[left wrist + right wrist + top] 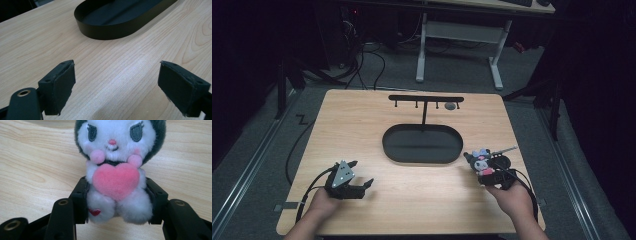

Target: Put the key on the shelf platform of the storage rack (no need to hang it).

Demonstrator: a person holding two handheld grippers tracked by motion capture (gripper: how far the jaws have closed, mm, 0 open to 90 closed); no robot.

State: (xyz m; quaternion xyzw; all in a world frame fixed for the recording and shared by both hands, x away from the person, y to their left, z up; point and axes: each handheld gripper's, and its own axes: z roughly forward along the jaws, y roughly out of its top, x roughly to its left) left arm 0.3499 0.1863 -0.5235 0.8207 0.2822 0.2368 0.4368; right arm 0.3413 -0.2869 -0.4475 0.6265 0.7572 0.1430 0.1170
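A small plush toy (pixel 116 170), white-faced with a dark hood and a pink heart on its chest, sits between the jaws of my right gripper (pixel 117 202), whose pads press on its lower body. In the high view the plush toy (pixel 482 162) is at the right of the table, held by my right gripper (pixel 494 172), with a thin metal chain sticking out beside it. My left gripper (pixel 359 175) rests at the front left of the table. Its jaws stand wide apart in the left gripper view (pixel 116 85), with bare wood between them.
A black oval tray (pixel 422 145) lies in the middle of the wooden table (pixel 362 120), with a black T-shaped hook stand (pixel 426 102) rising from its far side. The tray's wall (pixel 110 31) is ahead of the left gripper. A white desk frame (pixel 459 45) stands beyond the table.
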